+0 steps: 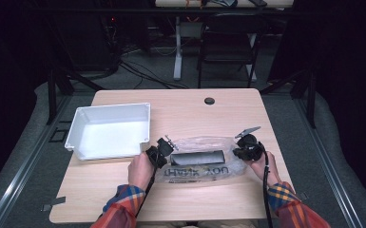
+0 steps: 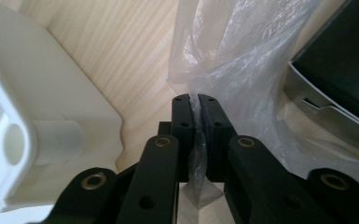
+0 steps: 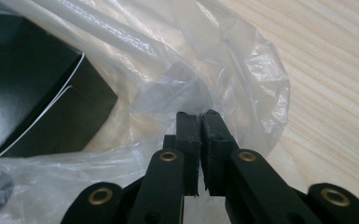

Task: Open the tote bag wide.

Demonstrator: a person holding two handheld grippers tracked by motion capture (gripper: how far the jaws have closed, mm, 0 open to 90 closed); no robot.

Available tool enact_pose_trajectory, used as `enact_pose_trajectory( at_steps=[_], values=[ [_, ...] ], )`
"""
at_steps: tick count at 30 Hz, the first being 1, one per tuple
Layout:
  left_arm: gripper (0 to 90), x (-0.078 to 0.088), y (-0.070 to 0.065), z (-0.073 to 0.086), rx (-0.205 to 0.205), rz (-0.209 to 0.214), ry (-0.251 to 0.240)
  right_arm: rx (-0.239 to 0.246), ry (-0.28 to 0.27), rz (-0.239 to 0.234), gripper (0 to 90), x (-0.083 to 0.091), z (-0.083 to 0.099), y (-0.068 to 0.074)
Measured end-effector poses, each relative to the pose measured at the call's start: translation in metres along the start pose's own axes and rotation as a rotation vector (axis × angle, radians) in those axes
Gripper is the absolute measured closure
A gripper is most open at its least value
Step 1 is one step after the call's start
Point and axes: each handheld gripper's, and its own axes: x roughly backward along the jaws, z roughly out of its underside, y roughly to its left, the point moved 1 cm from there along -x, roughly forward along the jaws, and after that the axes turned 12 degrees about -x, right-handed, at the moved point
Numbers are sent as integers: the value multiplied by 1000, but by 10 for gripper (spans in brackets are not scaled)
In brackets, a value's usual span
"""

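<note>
A clear, crinkled plastic bag (image 1: 200, 160) with dark lettering printed along its near side lies on the near half of the pale wood-grain table (image 1: 180, 199), just right of the middle. Inside it sits a long, flat black box (image 1: 197, 156), lying level and running left to right; in the left gripper view its open end shows a grey inner edge (image 2: 335, 88), and in the right gripper view its dark corner (image 3: 37, 93) presses against the film.

The left tongs (image 1: 164, 151) meet the bag at its left end. In the left gripper view they (image 2: 195, 100) are pressed together with a pleat of the clear film (image 2: 233, 56) pinched between the black jaws, a strip of it trailing down through the gap. The right tongs (image 1: 240, 152) grip the bag's right end; in the right gripper view they (image 3: 199, 115) are likewise pressed together on a fold of the plastic (image 3: 242, 70), which bunches up just ahead of the tips. The bag is stretched between the two grips.

Each tool is held by a hand in a plaid sleeve, the left hand (image 1: 140, 170) and the right hand (image 1: 261, 166), both coming in from the near edge.

A white rectangular plastic tray (image 1: 78, 130) stands on the table's left part, just beyond the left tongs; its rounded corner (image 2: 51, 135) is close beside them. A small dark round cap (image 1: 209, 100) sits in the tabletop near the far edge.
</note>
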Motion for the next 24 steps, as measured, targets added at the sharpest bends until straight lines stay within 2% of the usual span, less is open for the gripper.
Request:
enact_pose_trajectory(
  at_steps=[4, 5, 6, 11, 14, 15, 16, 19, 21, 24],
  values=[
    [760, 4, 1, 3, -6, 27, -1, 12, 23, 0, 870, 2, 2, 1],
    [733, 5, 2, 4, -18, 38, 5, -9, 9, -10, 869, 1, 4, 2],
    [713, 6, 1, 5, -26, 38, -1, 15, 31, -2, 869, 3, 3, 1],
    [691, 7, -7, 12, -67, 86, 31, 29, 56, -6, 870, 6, 6, 0],
    [675, 7, -8, 17, -70, 122, 32, 47, 83, 5, 870, 8, 10, 1],
    [669, 7, -8, 19, -75, 134, 26, 40, 80, -6, 870, 7, 12, 1],
    [660, 7, -8, 20, -66, 140, 28, 47, 88, -5, 870, 7, 12, 1],
    [588, 9, -8, 23, -66, 190, 21, 56, 105, -5, 867, 8, 13, 1],
    [480, 10, -7, 24, -69, 205, 10, 60, 105, 1, 860, 8, 13, 1],
    [341, 16, 0, 28, -38, 232, -37, 66, 99, -3, 844, 8, 13, 1]
  ],
)
